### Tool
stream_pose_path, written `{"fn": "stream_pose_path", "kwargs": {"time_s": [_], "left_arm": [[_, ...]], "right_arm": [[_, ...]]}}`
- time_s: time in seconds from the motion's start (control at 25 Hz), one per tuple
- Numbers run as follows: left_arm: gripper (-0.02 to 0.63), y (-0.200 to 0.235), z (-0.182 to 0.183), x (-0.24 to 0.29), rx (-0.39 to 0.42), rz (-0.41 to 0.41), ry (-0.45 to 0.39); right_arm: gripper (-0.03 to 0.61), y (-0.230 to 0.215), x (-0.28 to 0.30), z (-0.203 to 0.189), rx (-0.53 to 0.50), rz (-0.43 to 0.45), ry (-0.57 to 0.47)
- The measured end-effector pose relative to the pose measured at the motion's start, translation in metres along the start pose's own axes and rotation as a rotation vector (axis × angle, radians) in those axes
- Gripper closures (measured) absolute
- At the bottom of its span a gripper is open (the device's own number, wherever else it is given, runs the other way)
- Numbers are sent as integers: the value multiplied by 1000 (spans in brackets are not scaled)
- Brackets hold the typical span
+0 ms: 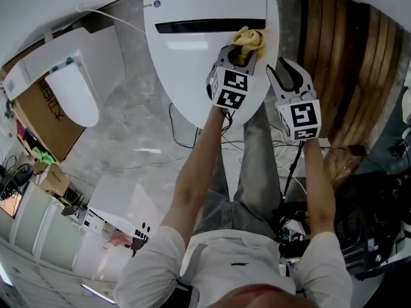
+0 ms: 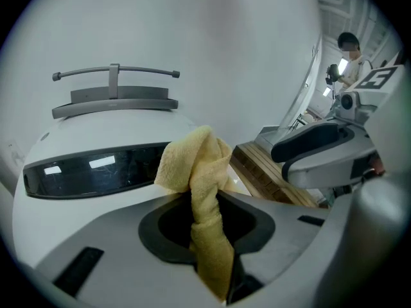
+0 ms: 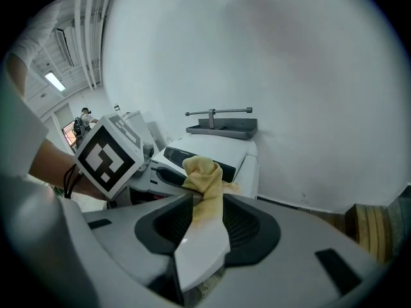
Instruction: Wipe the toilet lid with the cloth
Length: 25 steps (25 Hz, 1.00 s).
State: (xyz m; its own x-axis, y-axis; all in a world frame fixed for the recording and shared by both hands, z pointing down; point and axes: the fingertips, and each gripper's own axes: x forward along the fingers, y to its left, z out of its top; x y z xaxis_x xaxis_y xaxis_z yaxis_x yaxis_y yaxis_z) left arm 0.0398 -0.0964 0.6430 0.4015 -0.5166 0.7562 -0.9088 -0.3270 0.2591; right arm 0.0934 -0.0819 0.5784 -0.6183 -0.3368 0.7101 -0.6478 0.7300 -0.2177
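While being pinched in the left gripper (image 1: 240,56), bunching up as a yellow cloth (image 1: 248,39) over the far right part of the white lid (image 1: 192,76), just short of the dark strip (image 1: 209,25) across the toilet's back. Sticking out past the fingertips in a twisted fold, and running back down between them as a narrow roll. Hard to tell whether touching the lid's surface. Clamping together on that roll, with nothing else in the grip. Reaching in over the lid's near end on a bare forearm (image 1: 192,178). Hovering the right gripper (image 1: 290,76) just beside the left one, off the lid's right edge and apart from the cloth. Showing those jaws spread and gripping nothing, with only a white sliver of the lid and the cloth beyond appearing through the gap. Backing onto a white wall (image 2: 212,31) carrying a grey rail (image 2: 115,74). Standing on a grey marbled floor (image 1: 128,133), with thin cables (image 1: 186,140) trailing by the base. Bordering a wooden panel (image 1: 340,69) on the right; on the left, lying well apart, a spare seat (image 1: 74,92) by a cardboard box (image 1: 45,117).
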Motion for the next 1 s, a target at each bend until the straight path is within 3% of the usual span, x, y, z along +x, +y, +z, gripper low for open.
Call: {"fn": "stream_pose_path", "kwargs": {"time_s": [1.0], "left_arm": [[508, 93, -28, -59, -63, 65, -30]], "right_arm": [[420, 74, 54, 38, -67, 65, 17]]}}
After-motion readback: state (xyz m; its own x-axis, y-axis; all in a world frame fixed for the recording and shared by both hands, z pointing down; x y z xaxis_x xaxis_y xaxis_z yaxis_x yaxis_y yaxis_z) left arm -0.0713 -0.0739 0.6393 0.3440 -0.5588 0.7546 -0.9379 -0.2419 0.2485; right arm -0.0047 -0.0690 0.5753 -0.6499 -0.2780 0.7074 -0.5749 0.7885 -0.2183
